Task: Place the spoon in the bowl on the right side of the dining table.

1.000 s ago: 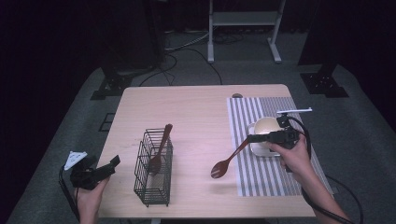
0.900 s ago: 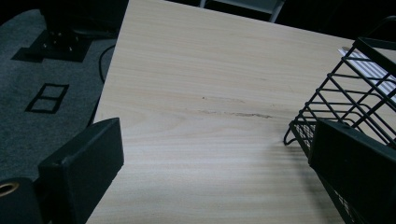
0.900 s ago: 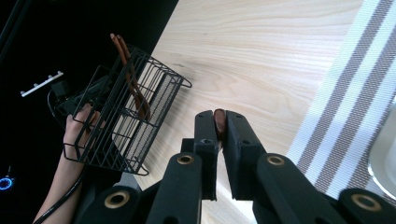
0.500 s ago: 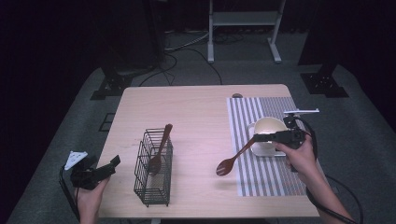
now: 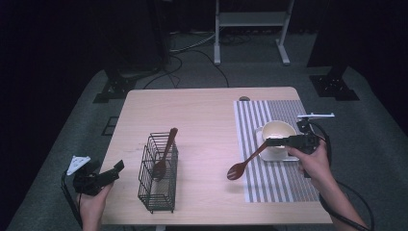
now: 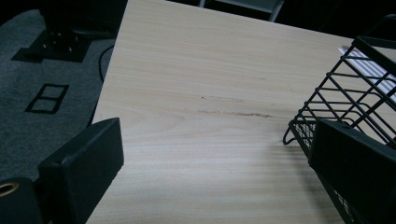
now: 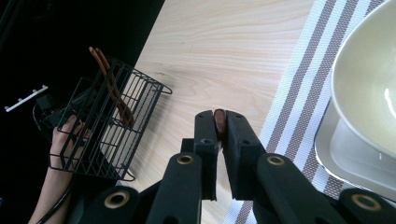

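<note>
So, starting at the desk's front left corner: the left gripper (image 5: 108, 175) hangs just off the edge, jaws spread wide with nothing between them. Next to it the black wire basket (image 5: 158, 174) stands near the front edge with one wooden spoon (image 5: 163, 155) leaning inside. Further right, the right gripper (image 5: 275, 141) is clamped tight on the handle end of a second brown spoon (image 5: 244, 162), which slants down over the striped placemat's (image 5: 281, 185) left edge, bowl end low above the desk. Behind the gripper sits a cream bowl (image 5: 275, 134) on a pale tray.

My guess is that spoon is light, stiff and a bit slick, so gripping the handle end lets it swing; closer to mid-handle would be steadier.

The right gripper view shows the handle tip (image 7: 219, 122) pinched between the jaws, which the high view blurs; the left gripper view gives the basket's wire corner (image 6: 299, 128) up close.
</note>
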`<state>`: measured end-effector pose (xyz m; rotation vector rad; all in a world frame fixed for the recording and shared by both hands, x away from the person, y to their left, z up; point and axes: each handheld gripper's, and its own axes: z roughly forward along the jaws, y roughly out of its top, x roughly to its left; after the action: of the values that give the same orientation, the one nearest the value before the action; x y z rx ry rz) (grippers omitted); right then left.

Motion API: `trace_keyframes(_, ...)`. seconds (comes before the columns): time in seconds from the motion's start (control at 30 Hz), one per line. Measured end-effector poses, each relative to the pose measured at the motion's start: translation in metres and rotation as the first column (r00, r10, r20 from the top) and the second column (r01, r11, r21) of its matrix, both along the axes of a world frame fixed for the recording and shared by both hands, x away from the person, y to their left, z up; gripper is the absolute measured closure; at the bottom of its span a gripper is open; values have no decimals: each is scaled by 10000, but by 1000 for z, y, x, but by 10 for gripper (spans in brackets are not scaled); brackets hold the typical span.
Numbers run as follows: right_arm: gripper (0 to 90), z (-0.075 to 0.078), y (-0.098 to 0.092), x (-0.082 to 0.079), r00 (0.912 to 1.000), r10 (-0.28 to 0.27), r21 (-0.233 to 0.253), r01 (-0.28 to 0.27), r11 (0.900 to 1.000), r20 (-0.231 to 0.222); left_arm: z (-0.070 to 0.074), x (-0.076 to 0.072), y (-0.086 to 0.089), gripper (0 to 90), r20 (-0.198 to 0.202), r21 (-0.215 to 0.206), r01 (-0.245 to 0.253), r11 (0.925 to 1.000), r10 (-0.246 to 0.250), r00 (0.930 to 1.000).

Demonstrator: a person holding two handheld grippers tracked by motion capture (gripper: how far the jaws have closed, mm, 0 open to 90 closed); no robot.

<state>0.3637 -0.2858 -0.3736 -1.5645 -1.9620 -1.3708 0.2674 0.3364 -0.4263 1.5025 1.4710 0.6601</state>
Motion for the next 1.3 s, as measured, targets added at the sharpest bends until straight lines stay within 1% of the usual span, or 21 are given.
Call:
trace_keyframes(0.37,831,0,-8,0,9998,-214,-40,214,9998,5,-1,0,-1,24,8,-17,9,10000,-9,10000)
trace_keyframes(0.7,830,-8,-17,-1,9989,-462,-33,462,9989,-48,-1,0,-1,24,9,-6,21,10000,-21,10000)
trace_keyframes(0.77,831,-9,-20,-1,9983,-571,10,572,9984,-98,-1,0,-1,25,14,10,23,10000,-23,10000)
trace_keyframes(0.97,830,-9,-28,-1,9968,-794,70,794,9968,-64,-1,0,-1,24,6,-3,20,10000,-20,10000)
trace_keyframes(1.0,830,-9,-32,-1,9956,-938,90,939,9955,-88,-1,0,-1,25,5,5,28,10000,-28,10000)
trace_keyframes(1.3,830,-9,-45,-2,9907,-1360,151,1360,9906,-45,-1,1,-2,25,-5,12,28,10000,-28,10000)
